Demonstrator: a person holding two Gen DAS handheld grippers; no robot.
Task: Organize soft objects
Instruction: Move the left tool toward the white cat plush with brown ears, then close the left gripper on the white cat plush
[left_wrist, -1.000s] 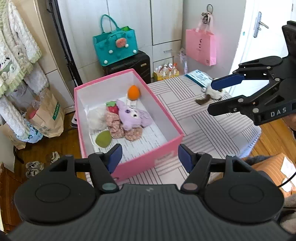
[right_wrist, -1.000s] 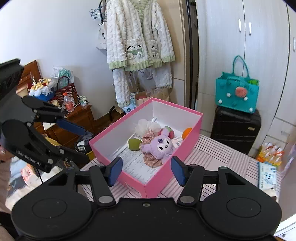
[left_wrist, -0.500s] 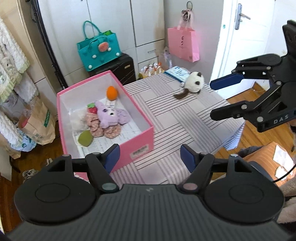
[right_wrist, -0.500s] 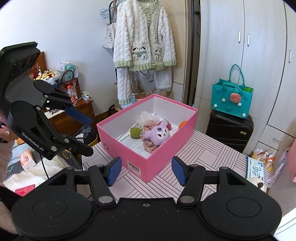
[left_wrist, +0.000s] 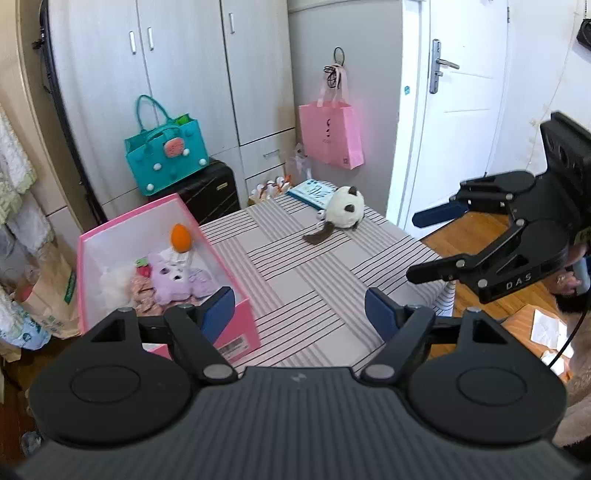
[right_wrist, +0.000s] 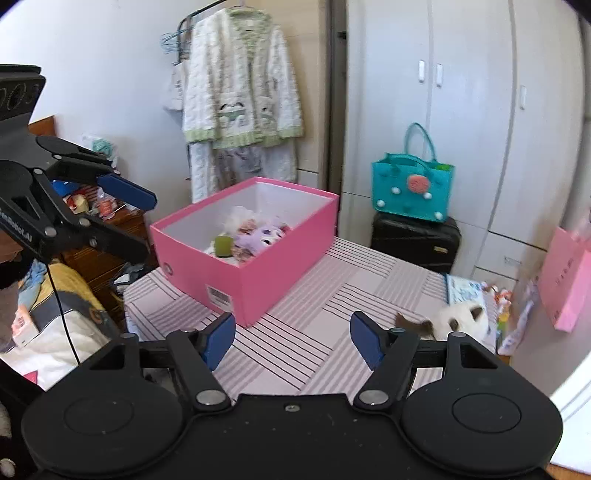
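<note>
A pink box stands on the left part of the striped table. It holds a purple plush, an orange toy and other soft pieces. A white plush cat with a brown tail lies at the table's far end; the right wrist view shows the cat low at the right. My left gripper hovers over the near table edge beside the box, jaws opening, nothing between them. My right gripper hangs off the table's right side, jaws opening and empty. In its own view the right gripper faces the box.
A booklet lies by the cat at the far edge. Behind the table stand a teal bag on a black suitcase, a hanging pink paper bag and a white door. A cardigan hangs behind the box.
Both grippers have drawn back from the box and swung toward the table's right part. The white cat has come into the right wrist view. Both sets of jaws stand wider.
</note>
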